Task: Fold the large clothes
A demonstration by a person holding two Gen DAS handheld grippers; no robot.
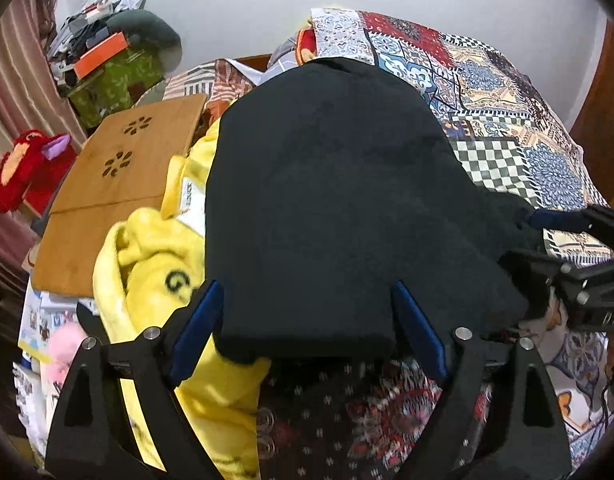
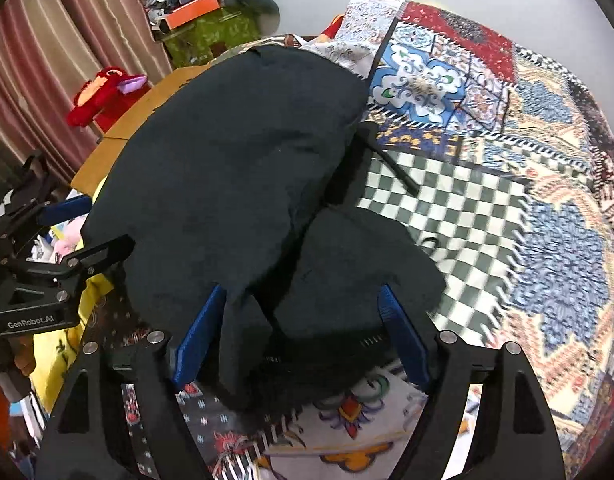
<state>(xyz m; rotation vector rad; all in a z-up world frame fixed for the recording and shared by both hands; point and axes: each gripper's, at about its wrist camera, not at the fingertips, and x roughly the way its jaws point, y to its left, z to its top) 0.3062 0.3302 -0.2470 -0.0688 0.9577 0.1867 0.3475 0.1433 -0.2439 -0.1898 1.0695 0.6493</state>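
A large black garment lies spread on the patterned bedspread; it also fills the middle of the right wrist view. My left gripper is open, its blue fingers on either side of the garment's folded near edge. My right gripper is open too, its blue fingers on either side of a bunched black fold with a thin cord trailing over the checkered patch. Each gripper shows at the edge of the other's view: the right gripper and the left gripper.
A yellow fleece garment lies bunched left of the black one. A wooden lap tray stands beyond it. A red plush toy, a striped curtain and a green box piled with clutter are at the left. A white wall is behind.
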